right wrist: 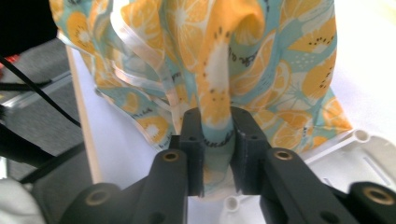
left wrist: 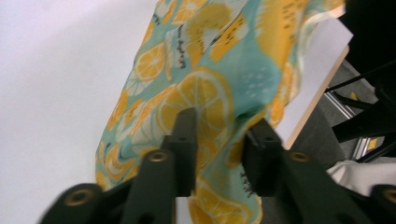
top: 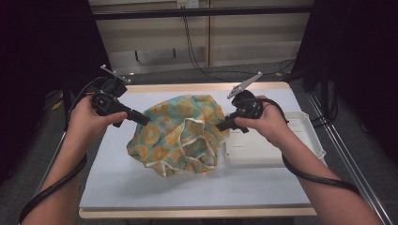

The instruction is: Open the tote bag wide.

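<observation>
Cloth point(top: 180, 136) with an orange-slice print hangs bunched at centre frame above the bench point(top: 117, 187), stretched between left tongs point(top: 143, 119) and right tongs point(top: 220, 125), each pinching one side.

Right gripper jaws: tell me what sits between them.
A bunched fold of the lemon-print cloth, pinched by the right gripper, as the right gripper view shows.

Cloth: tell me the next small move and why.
Probably draw both claws apart and up a little to spread the cloth. The right claw pinches a fold tightly, the left claw has fabric between its jaws, and the cloth hangs bunched between them, one edge over the white tray.
</observation>
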Available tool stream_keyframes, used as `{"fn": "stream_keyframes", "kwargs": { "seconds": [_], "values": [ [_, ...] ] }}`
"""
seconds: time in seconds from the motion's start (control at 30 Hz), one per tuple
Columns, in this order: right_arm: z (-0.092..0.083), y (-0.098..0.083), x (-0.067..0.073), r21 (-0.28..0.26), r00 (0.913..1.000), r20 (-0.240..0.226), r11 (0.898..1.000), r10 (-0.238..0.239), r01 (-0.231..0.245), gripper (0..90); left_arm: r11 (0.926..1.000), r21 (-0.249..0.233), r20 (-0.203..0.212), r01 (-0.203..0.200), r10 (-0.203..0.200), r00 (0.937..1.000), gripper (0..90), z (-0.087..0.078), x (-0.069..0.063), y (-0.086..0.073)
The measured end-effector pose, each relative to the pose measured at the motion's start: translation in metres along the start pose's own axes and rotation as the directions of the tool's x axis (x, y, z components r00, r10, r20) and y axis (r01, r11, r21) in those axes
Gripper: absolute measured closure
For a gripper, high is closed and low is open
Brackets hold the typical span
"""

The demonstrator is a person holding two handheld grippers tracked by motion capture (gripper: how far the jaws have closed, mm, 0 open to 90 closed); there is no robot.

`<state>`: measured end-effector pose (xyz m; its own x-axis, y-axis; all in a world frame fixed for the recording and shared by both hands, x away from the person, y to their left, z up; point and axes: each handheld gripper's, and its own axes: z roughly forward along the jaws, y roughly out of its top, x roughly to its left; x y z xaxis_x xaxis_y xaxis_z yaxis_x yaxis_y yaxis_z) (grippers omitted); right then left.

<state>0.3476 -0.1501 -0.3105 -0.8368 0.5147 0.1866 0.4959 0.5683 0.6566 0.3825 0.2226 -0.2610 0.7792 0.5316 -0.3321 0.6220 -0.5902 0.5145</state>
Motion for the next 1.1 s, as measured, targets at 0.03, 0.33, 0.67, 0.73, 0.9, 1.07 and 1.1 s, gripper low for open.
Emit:
{"fn": "stream_keyframes", "kwargs": {
  "seconds": [0.03,0.33,0.67,0.73,0.9,1.07,1.1],
  "values": [
    [0.0,0.0,0.0,-0.005,0.9999,-0.007,1.0,0.012,-0.012,77.6,0.9999,0.002,0.0,-0.012,0.012,0.9999,72.2,-0.001,-0.001,0.001],
    [-0.013,0.006,-0.002,-0.012,0.9992,-0.013,0.999,0.038,-0.038,88.4,1.0,0.004,-0.021,0.002,-0.002,0.9998,86.8,-0.011,-0.009,0.009],
    [-0.028,0.009,-0.012,-0.025,0.995,-0.02,0.995,0.098,-0.098,90.0,0.9998,-0.008,-0.007,0.02,-0.02,0.9998,89.7,-0.019,-0.009,0.014],
    [-0.031,0.011,-0.013,-0.032,0.9952,-0.025,0.995,0.094,-0.095,90.0,0.9997,-0.01,-0.009,0.022,-0.022,0.9997,89.9,-0.022,-0.009,0.016],
    [-0.039,0.018,-0.015,-0.067,0.9934,-0.035,0.992,0.109,-0.111,90.0,0.9982,-0.055,0.009,0.025,-0.025,0.9996,90.0,-0.03,-0.005,0.018],
    [-0.045,0.025,-0.021,-0.086,0.9902,-0.04,0.987,0.134,-0.137,90.0,0.9968,-0.065,0.011,0.045,-0.044,0.999,90.0,-0.033,-0.002,0.022],
    [-0.046,0.027,-0.022,-0.091,0.9897,-0.032,0.986,0.14,-0.142,90.0,0.9968,-0.065,0.008,0.046,-0.045,0.9989,90.0,-0.033,-0.001,0.023]
  ]
}}
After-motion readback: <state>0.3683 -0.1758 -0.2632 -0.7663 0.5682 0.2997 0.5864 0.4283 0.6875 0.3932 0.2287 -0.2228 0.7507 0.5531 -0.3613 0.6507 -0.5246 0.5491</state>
